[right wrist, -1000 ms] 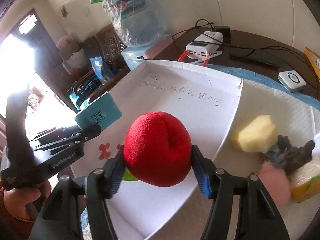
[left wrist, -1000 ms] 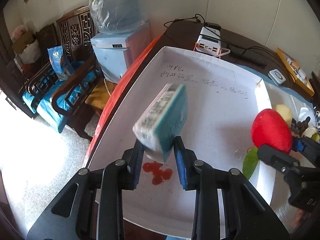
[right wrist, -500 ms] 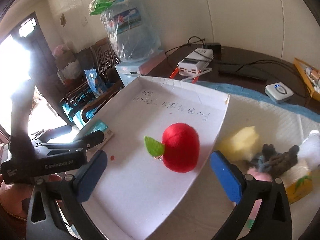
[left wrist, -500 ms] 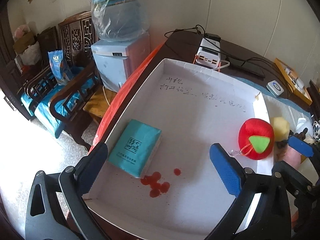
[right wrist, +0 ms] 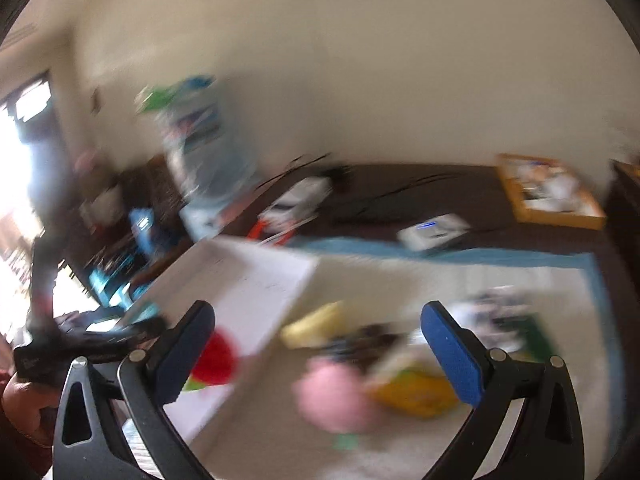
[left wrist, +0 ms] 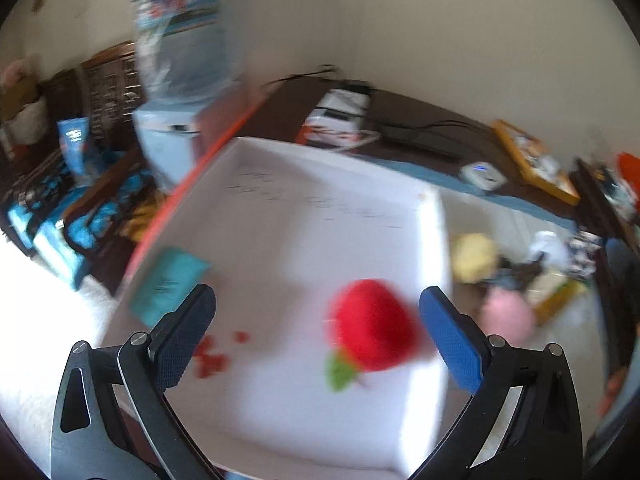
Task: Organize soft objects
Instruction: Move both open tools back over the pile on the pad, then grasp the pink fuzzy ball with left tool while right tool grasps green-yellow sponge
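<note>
- Left gripper (left wrist: 316, 300): jaws at full spread, just been opening, nothing pinched between the pads.
- Right gripper (right wrist: 316, 312): likewise wide apart, just been opening, nothing gripped — only loose things on the mat ahead.
- Red plush apple (left wrist: 372, 336): on the floor of the white tray (left wrist: 320, 208), ahead of the left gripper and close to its right finger, touching neither pad. Judged light and squashy, springing back when let go; best taken across the round middle, not by the thin green leaf.
- Teal tissue pack (left wrist: 168, 284): also in the tray, just beyond the left gripper's left finger. Probably light, with a slick wrapper and a yielding body; best pinched across the short sides.
- Pink soft ball (right wrist: 336, 400): outside the tray, low and just ahead of the right gripper, between its fingers. Looks fluffy and featherweight — a grip across the widest part should do.
- Yellow sponge (right wrist: 316, 324): further ahead of the right gripper, beside a dark tangled lump (right wrist: 360, 344). Likely to compress a lot, so a deep bite needed.
- Yellow-and-green pack (right wrist: 416, 392): near the right gripper's right finger, print too smeared to read.
- Writing: a handwritten line on the tray floor, dark print on the teal pack, a label on the big water bottle (left wrist: 180, 32), all blurred past reading.
</note>
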{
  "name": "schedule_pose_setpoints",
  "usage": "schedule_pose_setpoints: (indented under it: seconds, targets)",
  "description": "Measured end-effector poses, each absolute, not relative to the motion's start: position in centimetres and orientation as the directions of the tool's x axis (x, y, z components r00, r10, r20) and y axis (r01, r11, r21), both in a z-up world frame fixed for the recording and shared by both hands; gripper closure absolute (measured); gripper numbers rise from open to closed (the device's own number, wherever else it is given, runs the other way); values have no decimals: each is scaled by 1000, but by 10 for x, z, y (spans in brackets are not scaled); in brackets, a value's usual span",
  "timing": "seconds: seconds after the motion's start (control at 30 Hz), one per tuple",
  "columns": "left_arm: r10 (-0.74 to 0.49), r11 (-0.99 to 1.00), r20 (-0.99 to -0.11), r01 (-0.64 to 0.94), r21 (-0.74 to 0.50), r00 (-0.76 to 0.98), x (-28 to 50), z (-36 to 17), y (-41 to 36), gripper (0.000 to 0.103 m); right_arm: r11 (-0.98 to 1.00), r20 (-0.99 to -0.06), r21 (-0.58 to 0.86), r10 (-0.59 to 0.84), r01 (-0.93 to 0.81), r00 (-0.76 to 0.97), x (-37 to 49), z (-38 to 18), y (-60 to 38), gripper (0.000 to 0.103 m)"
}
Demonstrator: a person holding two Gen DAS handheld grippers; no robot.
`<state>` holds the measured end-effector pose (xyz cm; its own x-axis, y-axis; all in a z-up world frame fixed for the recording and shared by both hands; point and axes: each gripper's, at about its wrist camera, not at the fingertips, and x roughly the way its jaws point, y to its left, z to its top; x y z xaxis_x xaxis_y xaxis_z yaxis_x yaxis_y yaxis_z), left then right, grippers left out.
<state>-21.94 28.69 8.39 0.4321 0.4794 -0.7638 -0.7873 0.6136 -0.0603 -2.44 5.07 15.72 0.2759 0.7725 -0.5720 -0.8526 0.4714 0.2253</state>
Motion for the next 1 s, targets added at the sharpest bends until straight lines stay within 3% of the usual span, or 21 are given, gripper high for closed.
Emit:
schedule_pose_setpoints:
  seconds: [0.17,0.4,0.6,0.67,0.83,0.9,0.93,0.97,1.0]
  targets:
    - [371,725,-754,-676,-130,542,-185,89,254,0,637,-633,189,661,-747,404,32,140,-5,0]
    - [164,863,-803,-478,-165,573,-122,73,198,0,733,-719,170,549,-658,426,68,102,-53,0]
    - [144,886,-864,-452,-104,482,-79,42,164,10,732,-779,152,502,-664,376,85,80,-53,0]
    - [127,882,-876,-458,-115,465,-73,34,163,19,727,-794,149,492,-670,357,92,76,-49,0]
    - [123,871,-896,-479,-108,426,-60,20,166,19,647,-787,136,531,-751,315,89,77,-25,1]
    - [128,871,-895,-480,-104,427,-58,20,167,23,623,-792,107,525,-775,313,89,74,-12,6]
    - [132,872,-895,-479,-99,427,-57,20,166,32,613,-797,90,517,-785,312,89,72,-6,9]
    - [135,873,-895,-478,-95,426,-56,19,165,33,605,-804,77,508,-792,310,90,69,-1,17]
    - [135,874,-895,-477,-95,425,-54,19,166,34,593,-813,69,500,-802,300,91,65,4,33]
